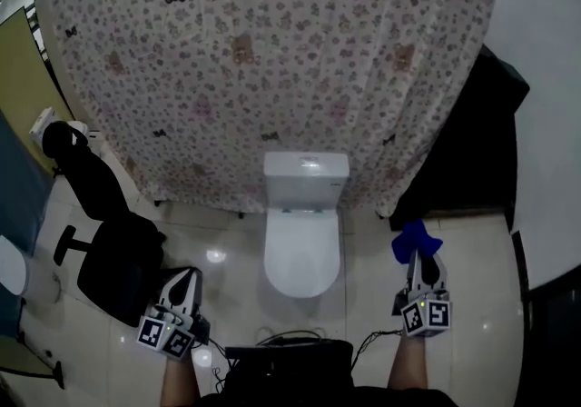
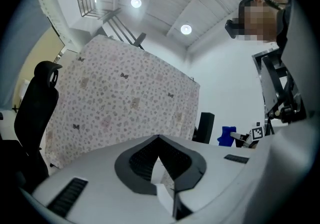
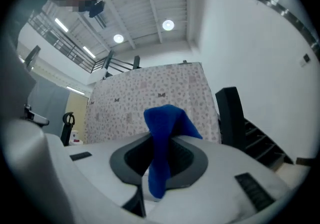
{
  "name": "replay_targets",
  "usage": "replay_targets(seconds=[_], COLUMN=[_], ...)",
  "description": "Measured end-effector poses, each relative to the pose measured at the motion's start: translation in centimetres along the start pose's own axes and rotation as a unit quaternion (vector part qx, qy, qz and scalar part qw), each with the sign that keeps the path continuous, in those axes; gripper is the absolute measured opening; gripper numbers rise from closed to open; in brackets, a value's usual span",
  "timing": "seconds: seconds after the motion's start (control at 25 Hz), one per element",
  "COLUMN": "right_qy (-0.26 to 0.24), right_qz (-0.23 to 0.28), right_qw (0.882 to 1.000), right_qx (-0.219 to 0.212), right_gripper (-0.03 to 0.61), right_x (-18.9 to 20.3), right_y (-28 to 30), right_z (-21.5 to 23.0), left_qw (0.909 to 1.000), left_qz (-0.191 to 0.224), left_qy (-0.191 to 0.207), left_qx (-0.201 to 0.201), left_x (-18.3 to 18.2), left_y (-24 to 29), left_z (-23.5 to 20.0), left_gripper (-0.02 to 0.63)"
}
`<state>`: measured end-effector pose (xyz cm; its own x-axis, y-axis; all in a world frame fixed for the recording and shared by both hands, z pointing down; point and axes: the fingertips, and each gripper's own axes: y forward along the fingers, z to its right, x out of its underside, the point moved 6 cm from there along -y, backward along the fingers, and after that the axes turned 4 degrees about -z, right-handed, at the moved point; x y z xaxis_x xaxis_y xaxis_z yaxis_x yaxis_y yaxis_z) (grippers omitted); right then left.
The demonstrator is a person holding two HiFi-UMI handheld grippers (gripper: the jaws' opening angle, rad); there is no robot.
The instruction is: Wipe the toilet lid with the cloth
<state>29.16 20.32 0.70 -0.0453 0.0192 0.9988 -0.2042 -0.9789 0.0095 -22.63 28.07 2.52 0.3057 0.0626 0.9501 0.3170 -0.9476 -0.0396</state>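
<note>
A: Count it, left to right?

B: One black chair [image 1: 113, 255]. One left hand-held gripper [image 1: 188, 280], tips pressed together, empty. One toilet lid [image 1: 302, 251], down, its length running away toward the curtain [image 1: 272, 69].

A: And the cloth [image 1: 415, 240]?

B: One, blue, pinched upright in the right hand-held gripper [image 1: 423, 267], well right of the lid.
</note>
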Motion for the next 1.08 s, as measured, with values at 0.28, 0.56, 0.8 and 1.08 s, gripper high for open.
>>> replay_targets(seconds=[0.28,0.56,0.8,1.08], right_qy=[0.011,0.036,0.043,0.018], right_qz=[-0.031,-0.039,-0.020,-0.037], right_qw=[0.999,0.998,0.999,0.999], right_qx=[0.002,0.013,0.021,0.017], right_gripper=[0.052,0.052,0.053,0.053], right_x=[0.9,2.2,2.2,2.5], right_y=[-2.1,-2.9,-3.2,-2.9], right_z=[2.8,4.2,3.9,4.1], left_qw=[0.9992,0.9989,0.9990,0.9986], left_qz=[0.038,0.046,0.044,0.052], left_qy=[-0.008,0.000,-0.004,-0.013], left_qx=[-0.006,-0.004,-0.006,-0.006], left_x=[0.6,-0.1,0.7,0.8], left_y=[1.2,1.5,0.4,0.4], left_z=[2.4,3.5,2.8,2.8], left_gripper=[-0.011,-0.011,-0.011,-0.011])
